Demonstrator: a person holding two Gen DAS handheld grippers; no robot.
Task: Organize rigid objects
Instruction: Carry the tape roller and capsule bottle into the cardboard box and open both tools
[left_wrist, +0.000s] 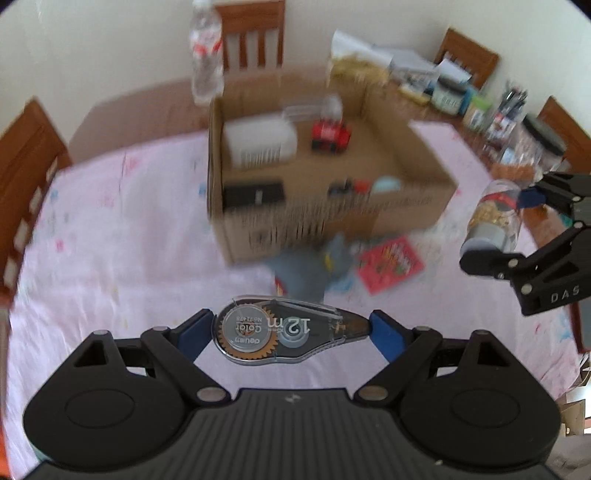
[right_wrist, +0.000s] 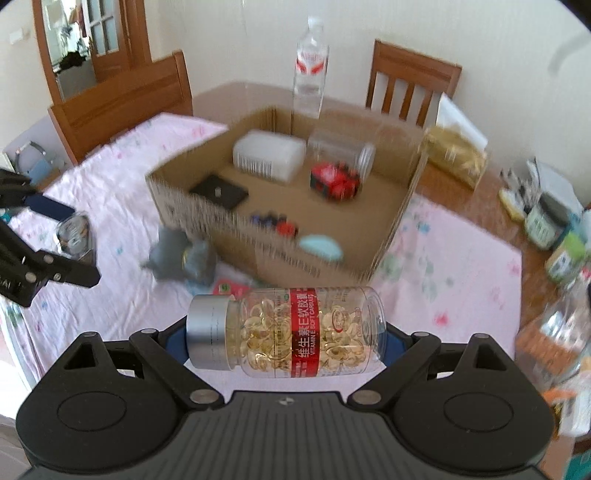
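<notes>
My left gripper (left_wrist: 291, 330) is shut on a clear correction tape dispenser (left_wrist: 284, 332), held sideways above the pink cloth. My right gripper (right_wrist: 286, 338) is shut on a clear vitamin E capsule bottle (right_wrist: 291, 332) with a silver cap and red label, held on its side. The bottle also shows in the left wrist view (left_wrist: 495, 218), and the tape dispenser in the right wrist view (right_wrist: 74, 230). Ahead stands an open cardboard box (left_wrist: 417, 218) holding a white box (left_wrist: 260, 142), a red object (left_wrist: 330, 134), a black flat item (left_wrist: 253, 194) and a clear jar (right_wrist: 340, 151).
A grey soft toy (left_wrist: 310, 269) and a red booklet (left_wrist: 391, 264) lie in front of the box. A water bottle (left_wrist: 205, 48) stands behind it. Jars and clutter (left_wrist: 517, 125) crowd the right table side. Wooden chairs (left_wrist: 255, 33) surround the table.
</notes>
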